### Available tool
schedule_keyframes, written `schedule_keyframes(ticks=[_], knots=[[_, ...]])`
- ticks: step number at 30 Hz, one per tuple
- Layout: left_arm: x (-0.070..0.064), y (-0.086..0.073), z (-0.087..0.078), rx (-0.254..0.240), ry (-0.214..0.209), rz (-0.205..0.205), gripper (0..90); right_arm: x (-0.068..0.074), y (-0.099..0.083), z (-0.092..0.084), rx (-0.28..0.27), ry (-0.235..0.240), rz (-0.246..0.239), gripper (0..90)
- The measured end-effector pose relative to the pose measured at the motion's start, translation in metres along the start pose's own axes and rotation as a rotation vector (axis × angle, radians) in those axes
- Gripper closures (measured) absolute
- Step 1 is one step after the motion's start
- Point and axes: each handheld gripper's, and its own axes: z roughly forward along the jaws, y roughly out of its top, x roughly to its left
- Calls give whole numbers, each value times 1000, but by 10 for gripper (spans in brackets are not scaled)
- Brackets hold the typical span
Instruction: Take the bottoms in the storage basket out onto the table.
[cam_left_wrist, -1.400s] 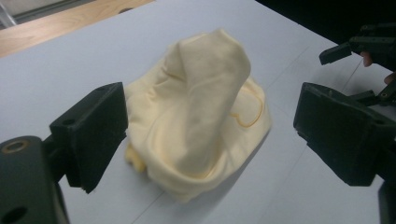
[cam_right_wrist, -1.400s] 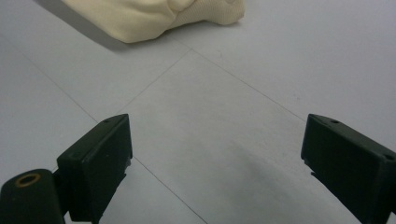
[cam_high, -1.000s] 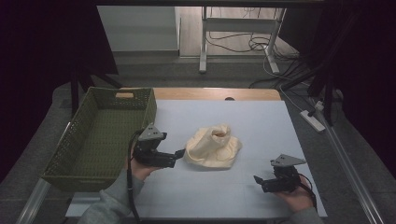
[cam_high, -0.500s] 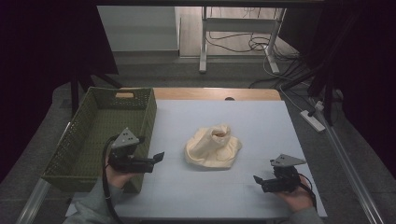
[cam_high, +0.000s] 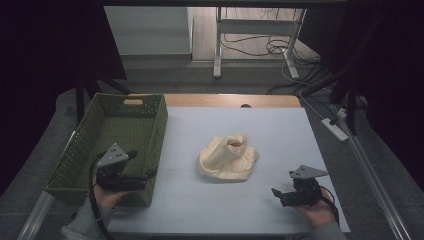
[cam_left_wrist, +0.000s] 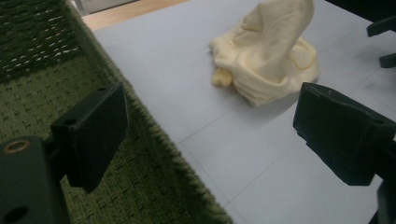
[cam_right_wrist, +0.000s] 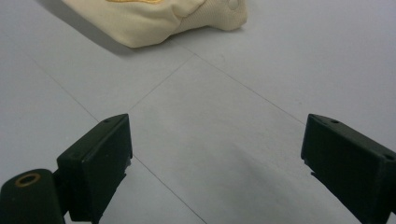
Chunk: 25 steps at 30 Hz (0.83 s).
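A crumpled cream cloth (cam_high: 228, 158) lies heaped in the middle of the pale blue mat (cam_high: 280, 130). My left gripper (cam_high: 141, 163) hovers open over the front right corner of the green woven basket (cam_high: 112, 131), well left of the cloth. In the left gripper view its jaws (cam_left_wrist: 217, 135) stand wide apart, straddling the basket rim (cam_left_wrist: 154, 135), and the cloth (cam_left_wrist: 271, 60) lies ahead. My right gripper (cam_high: 277, 196) rests open near the mat's front right, pointing left. Its jaws (cam_right_wrist: 224, 163) frame bare mat, and the cloth's edge (cam_right_wrist: 154, 18) lies beyond.
The basket takes up the table's left side and holds nothing that I can see. A wooden strip (cam_high: 230, 100) borders the mat's far edge. Beyond the table are a metal stand (cam_high: 218, 45) and floor cables (cam_high: 265, 45). A power strip (cam_high: 334, 129) lies right of the table.
My left gripper has drawn back to the left, from beside the cloth to over the basket's front right corner. The cloth and right gripper have stayed put.
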Motion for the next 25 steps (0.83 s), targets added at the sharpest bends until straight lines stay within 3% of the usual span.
schedule_keyframes(ticks=[11,25], knots=[[8,-14,-4,8,18,-31,110,-1,0,-2,-17,-5,10,91],[5,-13,-2,10,14,-28,108,0,1,-4,-37,-10,-3,91]])
